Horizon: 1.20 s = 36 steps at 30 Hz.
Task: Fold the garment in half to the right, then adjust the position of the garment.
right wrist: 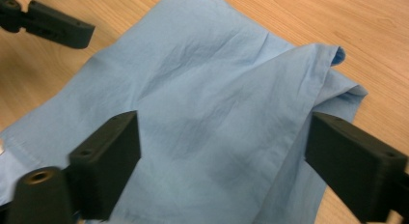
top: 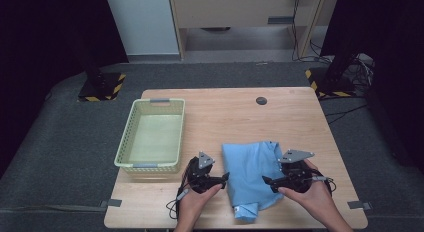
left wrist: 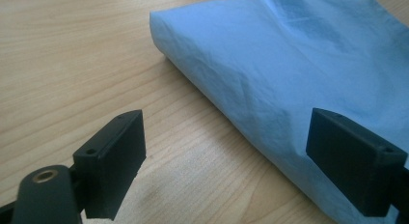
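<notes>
A folded light-blue garment (top: 250, 167) lies on the wooden table near its front edge. My left gripper (top: 225, 178) is at the garment's left edge, pointing right. In the left gripper view its jaws (left wrist: 226, 161) stand wide apart, with the folded edge of the cloth (left wrist: 289, 64) running between them and neither pad pressing on it. My right gripper (top: 266, 181) is held over the garment's right side, pointing left. In the right gripper view it (right wrist: 222, 161) is open above the cloth (right wrist: 202, 89) and holds nothing. The other gripper's jaw (right wrist: 53, 23) shows at the top left.
A pale green plastic basket (top: 150, 164) stands at the table's left, just beyond my left gripper. A small black round disc (top: 261, 100) sits near the far edge. Grey tape tabs (top: 114, 202) mark the front corners. Bare wood (top: 240, 122) lies between basket, disc and garment.
</notes>
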Tool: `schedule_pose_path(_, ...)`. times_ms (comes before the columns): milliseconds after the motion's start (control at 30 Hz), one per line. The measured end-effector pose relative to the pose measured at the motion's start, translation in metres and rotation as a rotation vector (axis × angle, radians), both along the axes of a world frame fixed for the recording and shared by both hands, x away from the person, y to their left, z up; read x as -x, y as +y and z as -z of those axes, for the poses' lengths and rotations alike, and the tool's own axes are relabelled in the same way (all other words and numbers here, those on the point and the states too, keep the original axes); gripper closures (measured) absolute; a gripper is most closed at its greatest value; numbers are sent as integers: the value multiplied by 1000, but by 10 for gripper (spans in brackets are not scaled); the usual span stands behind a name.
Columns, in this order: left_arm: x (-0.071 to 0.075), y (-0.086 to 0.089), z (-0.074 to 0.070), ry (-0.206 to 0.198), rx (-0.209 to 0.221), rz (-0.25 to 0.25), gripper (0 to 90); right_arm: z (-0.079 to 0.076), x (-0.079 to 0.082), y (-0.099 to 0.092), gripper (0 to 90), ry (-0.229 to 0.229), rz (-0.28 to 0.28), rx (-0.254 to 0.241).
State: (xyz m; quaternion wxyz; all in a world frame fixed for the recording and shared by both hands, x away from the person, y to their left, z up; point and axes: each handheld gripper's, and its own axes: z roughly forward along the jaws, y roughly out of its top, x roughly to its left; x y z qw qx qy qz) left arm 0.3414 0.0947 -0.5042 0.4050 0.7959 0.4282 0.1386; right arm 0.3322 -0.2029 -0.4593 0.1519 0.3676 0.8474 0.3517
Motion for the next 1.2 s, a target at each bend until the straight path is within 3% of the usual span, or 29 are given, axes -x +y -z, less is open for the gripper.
schedule_pose_path(233,0,-1,1,7,2,6,116,-2,-6,13,54,2,-34,13)
schedule_pose_path(500,2,1,4,19,1,3,113,0,-7,29,55,1,-89,24)
schedule_pose_path(833,3,6,5,21,3,-12,118,28,-2,63,58,41,-147,48)
schedule_pose_path(1200,3,7,5,23,6,-16,122,47,1,71,63,67,-157,56)
